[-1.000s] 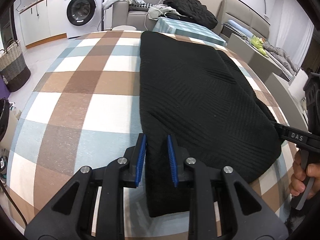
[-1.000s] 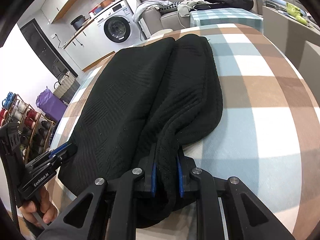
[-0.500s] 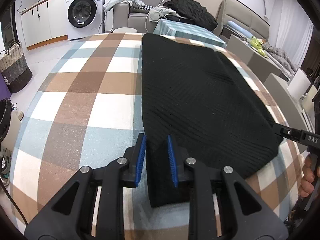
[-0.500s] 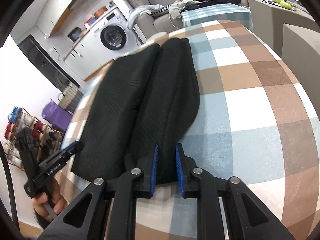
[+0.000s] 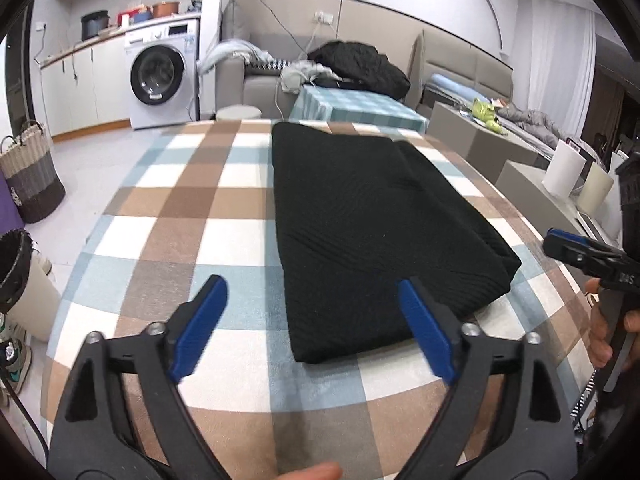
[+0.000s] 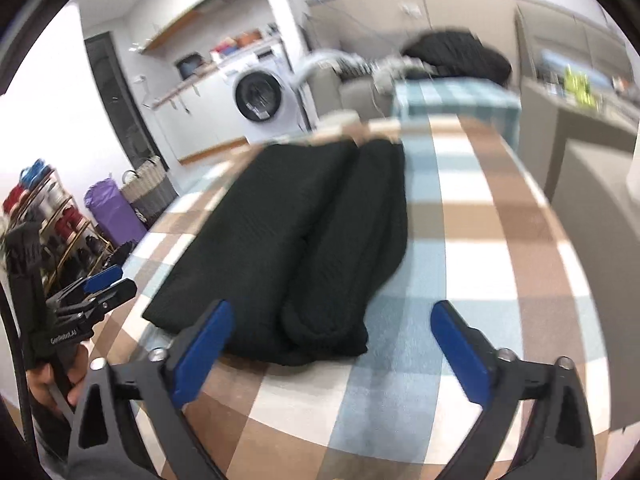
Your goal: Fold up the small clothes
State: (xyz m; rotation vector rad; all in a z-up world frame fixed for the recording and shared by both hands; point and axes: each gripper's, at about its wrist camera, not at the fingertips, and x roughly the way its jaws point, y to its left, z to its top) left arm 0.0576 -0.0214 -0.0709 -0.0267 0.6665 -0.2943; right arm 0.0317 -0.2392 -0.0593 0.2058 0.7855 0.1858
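A black knit garment (image 5: 372, 224) lies folded lengthwise on the checked table (image 5: 192, 208); it also shows in the right wrist view (image 6: 304, 240). My left gripper (image 5: 312, 320) is open and empty, held just short of the garment's near edge. My right gripper (image 6: 332, 344) is open and empty, above the garment's near right corner. The right gripper also appears at the right edge of the left wrist view (image 5: 576, 252), and the left gripper at the left edge of the right wrist view (image 6: 100, 288).
A washing machine (image 5: 162, 76) and cabinets stand at the back left, a sofa with heaped clothes (image 5: 352, 68) behind the table. A woven basket (image 5: 28, 172) and a bin (image 5: 20, 280) stand on the floor to the left. Grey furniture (image 5: 480, 140) lies to the right.
Both grippers have let go of the garment's near edge, opened wide and pulled back and up. The garment now lies flat on the table.
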